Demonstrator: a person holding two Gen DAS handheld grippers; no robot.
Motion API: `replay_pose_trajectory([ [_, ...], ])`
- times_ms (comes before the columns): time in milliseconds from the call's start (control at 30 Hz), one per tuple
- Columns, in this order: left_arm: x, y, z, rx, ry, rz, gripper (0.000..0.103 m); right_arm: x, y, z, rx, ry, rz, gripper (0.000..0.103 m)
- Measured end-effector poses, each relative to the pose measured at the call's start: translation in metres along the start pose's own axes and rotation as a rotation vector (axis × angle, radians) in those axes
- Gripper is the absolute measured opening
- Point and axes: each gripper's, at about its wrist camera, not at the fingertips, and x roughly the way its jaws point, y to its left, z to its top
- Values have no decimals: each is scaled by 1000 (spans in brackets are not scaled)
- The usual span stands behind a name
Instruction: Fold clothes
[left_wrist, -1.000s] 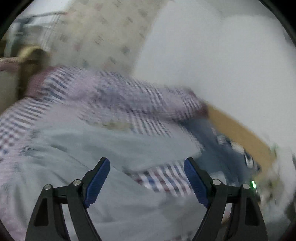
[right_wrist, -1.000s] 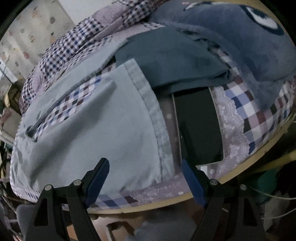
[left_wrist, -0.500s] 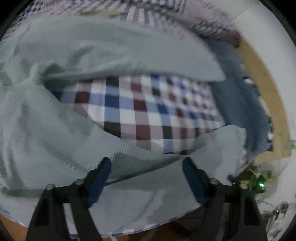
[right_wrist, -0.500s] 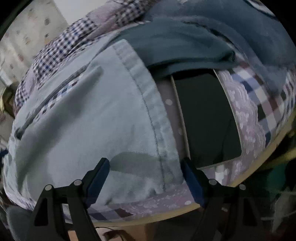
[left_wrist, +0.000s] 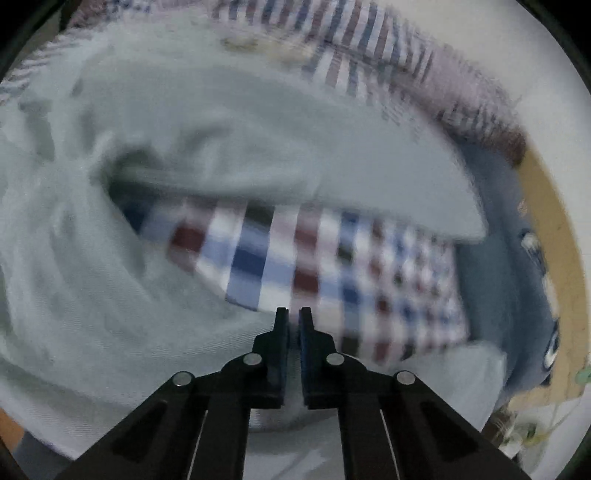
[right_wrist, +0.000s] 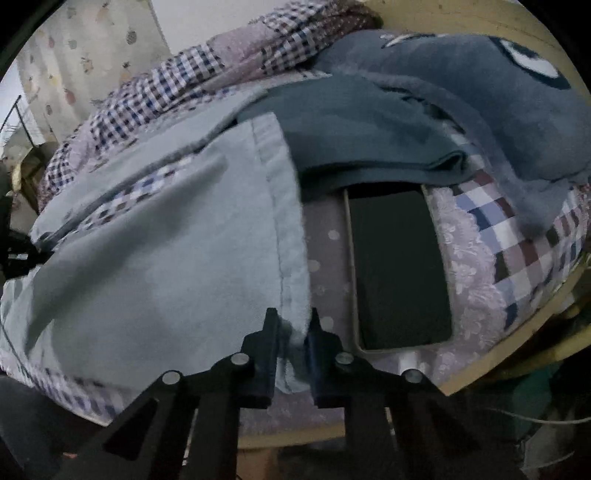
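The right gripper (right_wrist: 291, 328) is pinched nearly closed on the hemmed corner of the pale trousers (right_wrist: 177, 251); a fold of the cloth bunches up between its dark fingers (right_wrist: 267, 343), which press it from both sides. From that corner the trousers spread away up and to the left across the checked bedspread (right_wrist: 517, 243). Just right of the gripped hem, on the bedspread, lies a black tablet (right_wrist: 399, 269), its near end close to the gripper but not touching it. Beyond the tablet a folded teal cloth (right_wrist: 362, 140) overlaps its far end, and past that sits a blue-grey plush (right_wrist: 498, 99).

The left gripper (left_wrist: 293, 325) is drawn in to a narrow slit, its fingers (left_wrist: 282, 332) almost meeting. It sits at the edge of the trousers (left_wrist: 92, 295) where the pale fabric gives way to bedspread (left_wrist: 332, 266), with fabric directly beneath and in front of it. The view is blurred and the gap looks pale, so a thin layer seems caught there, though I cannot tell for sure. A second leg (left_wrist: 295, 147) of the trousers arcs across beyond the gripper, leaving a wedge of bedspread showing between the two legs. To the far right of the gripper the plush (left_wrist: 517, 295) lies along the bed's wooden edge (left_wrist: 554, 221).
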Motion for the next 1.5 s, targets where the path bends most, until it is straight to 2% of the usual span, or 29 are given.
replay_pose_trajectory([
  [67, -13, 2, 6, -23, -62, -14, 3, -10, -4, -8, -23, 6, -2, 11],
  [133, -13, 4, 8, -34, -67, -12, 3, -15, -11, -18, -38, 34, -21, 6],
  [233, -1, 1, 5, -21, -51, -10, 4, -9, -20, -30, -32, 102, -60, 4],
  [300, 12, -4, 5, -12, -22, -42, 5, -5, -27, -36, -21, 134, -97, 4],
  [367, 24, -8, 5, -3, 7, -75, 14, 0, -34, -42, -10, 165, -134, 3],
  [400, 31, -11, 5, 1, 21, -92, 31, 2, -38, -45, -5, 180, -152, 7],
  [433, 32, -12, 5, 4, 20, -127, 54, 4, -47, -46, 32, 195, -171, 7],
  [467, 24, -10, 5, 3, -2, -173, 65, 4, -56, -46, 82, 199, -169, 7],
  [500, 15, -7, 5, 1, -29, -205, 82, 0, -66, -45, 136, 181, -156, 7],
  [533, 5, -4, 5, -1, -56, -237, 85, -5, -69, -42, 161, 152, -147, 7],
  [600, -13, 5, 4, -5, -100, -278, 85, -14, -75, -38, 202, 90, -129, 10],
  [733, -56, 44, -4, -24, -197, -313, 85, -18, -64, -26, 188, 18, -121, 16],
  [867, -97, 100, -14, -48, -293, -289, 85, -21, -52, -14, 171, -53, -113, 33],
  [1000, -142, 167, -34, -108, -426, -234, 85, -16, -29, -2, 151, -72, -108, 37],
  [1200, -201, 278, -68, -266, -586, -136, 86, -21, -15, 8, 156, -125, -102, 44],
  [1333, -217, 343, -92, -400, -632, -133, 86, -27, -7, 15, 190, -169, -72, 46],
  [1500, -215, 408, -121, -544, -653, -119, 86, -25, 14, 24, 175, -192, -60, 47],
])
